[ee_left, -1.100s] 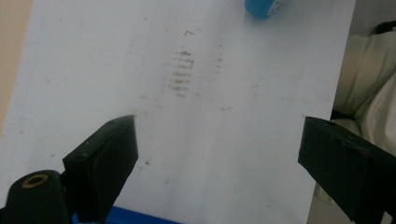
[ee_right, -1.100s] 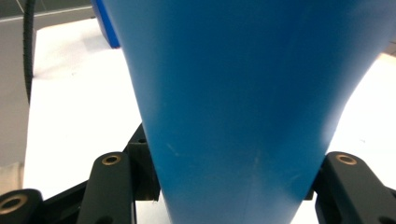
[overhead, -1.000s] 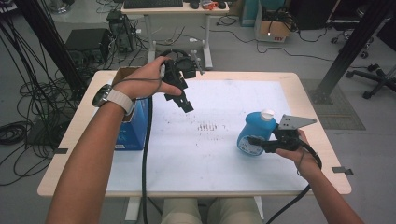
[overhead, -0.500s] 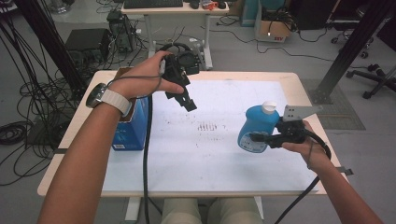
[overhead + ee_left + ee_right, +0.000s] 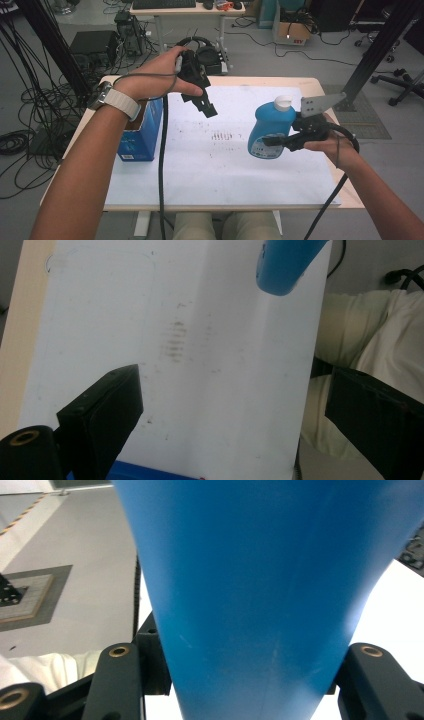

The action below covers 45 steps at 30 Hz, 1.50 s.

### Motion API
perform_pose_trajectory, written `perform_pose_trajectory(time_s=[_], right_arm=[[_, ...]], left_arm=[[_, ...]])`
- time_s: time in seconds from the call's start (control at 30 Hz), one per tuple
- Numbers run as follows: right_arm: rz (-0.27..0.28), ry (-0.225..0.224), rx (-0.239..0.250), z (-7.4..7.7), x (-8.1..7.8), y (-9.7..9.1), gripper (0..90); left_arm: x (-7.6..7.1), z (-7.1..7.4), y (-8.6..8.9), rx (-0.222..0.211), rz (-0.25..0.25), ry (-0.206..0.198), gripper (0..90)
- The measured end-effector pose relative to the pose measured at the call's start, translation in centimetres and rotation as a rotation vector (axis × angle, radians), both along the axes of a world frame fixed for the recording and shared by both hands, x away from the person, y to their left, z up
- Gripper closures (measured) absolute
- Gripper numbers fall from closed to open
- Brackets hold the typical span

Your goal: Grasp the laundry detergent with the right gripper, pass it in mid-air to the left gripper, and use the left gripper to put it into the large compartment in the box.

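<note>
Our right gripper (image 5: 280, 142) clamps the blue bottle (image 5: 270, 131) by its body and holds it upright above the white sheet (image 5: 220, 165) at the table's right. Our left gripper (image 5: 202, 102), jaws spread wide and just opened further, grips nothing, raised beside the blue box (image 5: 142, 137).

The blue bottle (image 5: 269, 131) with a white cap is upright, lifted above the white table sheet, at its right side.
</note>
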State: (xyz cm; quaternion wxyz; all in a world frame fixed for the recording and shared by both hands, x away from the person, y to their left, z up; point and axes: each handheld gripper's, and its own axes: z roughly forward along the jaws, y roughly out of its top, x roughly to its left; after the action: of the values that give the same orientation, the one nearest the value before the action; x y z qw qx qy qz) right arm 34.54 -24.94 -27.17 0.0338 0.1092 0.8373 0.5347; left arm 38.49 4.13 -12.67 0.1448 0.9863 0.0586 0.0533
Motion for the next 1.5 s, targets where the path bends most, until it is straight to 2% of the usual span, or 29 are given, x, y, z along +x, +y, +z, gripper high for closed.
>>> perform_pose_trajectory(time_s=[0.07,0.3,0.6,0.83,1.17,1.3,1.5], right_arm=[[0.017,-0.006,0.000,0.5,0.0,0.4,43.4],[0.067,-0.013,0.006,1.9,-0.1,1.7,43.4],[0.121,-0.027,0.011,2.3,0.0,3.5,43.4],[0.142,-0.026,0.004,2.0,0.1,4.6,43.4],[0.158,-0.030,-0.026,1.1,0.2,5.8,43.4],[0.159,-0.036,-0.040,0.8,0.3,6.3,43.5],[0.158,-0.025,-0.041,0.3,0.5,7.0,43.5]], left_arm=[[-0.3,0.3,-0.2,0.014,-0.002,0.003,8.3],[-1.4,1.2,-1.0,0.005,-0.026,0.022,8.1],[-2.6,1.7,-2.0,0.026,-0.070,0.035,8.0],[-3.2,1.8,-2.7,0.039,-0.086,0.046,7.7],[-3.4,1.1,-3.4,0.029,-0.095,0.051,6.6],[-3.3,1.0,-3.5,0.020,-0.100,0.065,6.6],[-3.2,0.6,-3.4,0.013,-0.095,0.070,6.3]])
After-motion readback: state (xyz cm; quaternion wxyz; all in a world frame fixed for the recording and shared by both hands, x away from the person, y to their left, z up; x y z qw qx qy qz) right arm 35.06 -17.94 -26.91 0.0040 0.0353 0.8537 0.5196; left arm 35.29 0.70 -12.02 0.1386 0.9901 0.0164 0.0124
